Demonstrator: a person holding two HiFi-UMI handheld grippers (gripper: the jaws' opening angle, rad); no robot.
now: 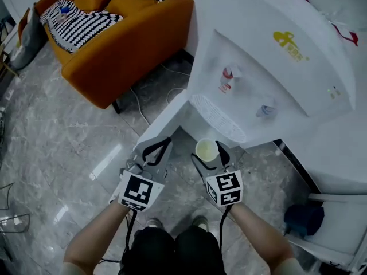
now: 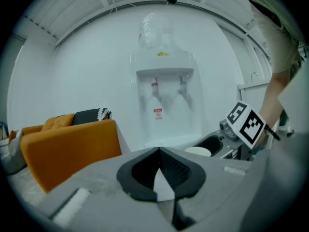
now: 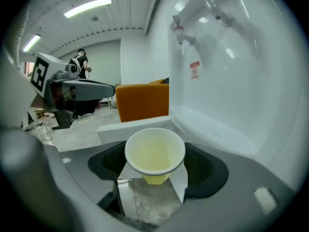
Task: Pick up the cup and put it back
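**Cup clamped in your right gripper, short of the dispenser**

Your right gripper (image 3: pixel 155 170) is closed on the cup (image 3: pixel 154 153). Its own view shows a dark pad pressed to each side of the cup's tapered wall, the white rim riding just above them and the inside pale yellow. The head view cannot show that grip. From above you only see the round rim of the cup (image 1: pixel 206 149) between the two fingers of the right gripper (image 1: pixel 210 157).

Your left gripper (image 2: pixel 159 151) has its jaw tips together with nothing between them. In the head view, the left gripper (image 1: pixel 157 152) sits just beside the right one, and the two are apart.

Only the left gripper view catches the cup from the side, a sliver of rim (image 2: pixel 198 151) below the right gripper's marker cube (image 2: pixel 247 124).

The head view places the cup over the marble floor (image 1: pixel 69 153), near the drip tray (image 1: pixel 218 116) of the white water dispenser (image 1: pixel 258 56) but not on it. The red tap (image 1: pixel 227 79) and blue tap (image 1: pixel 265 110) lie beyond. The bottle (image 2: pixel 154 30) on top of the dispenser appears only in the left gripper view.

Farther left stands an orange armchair (image 1: pixel 114 44) with a striped cushion (image 1: pixel 80 24).
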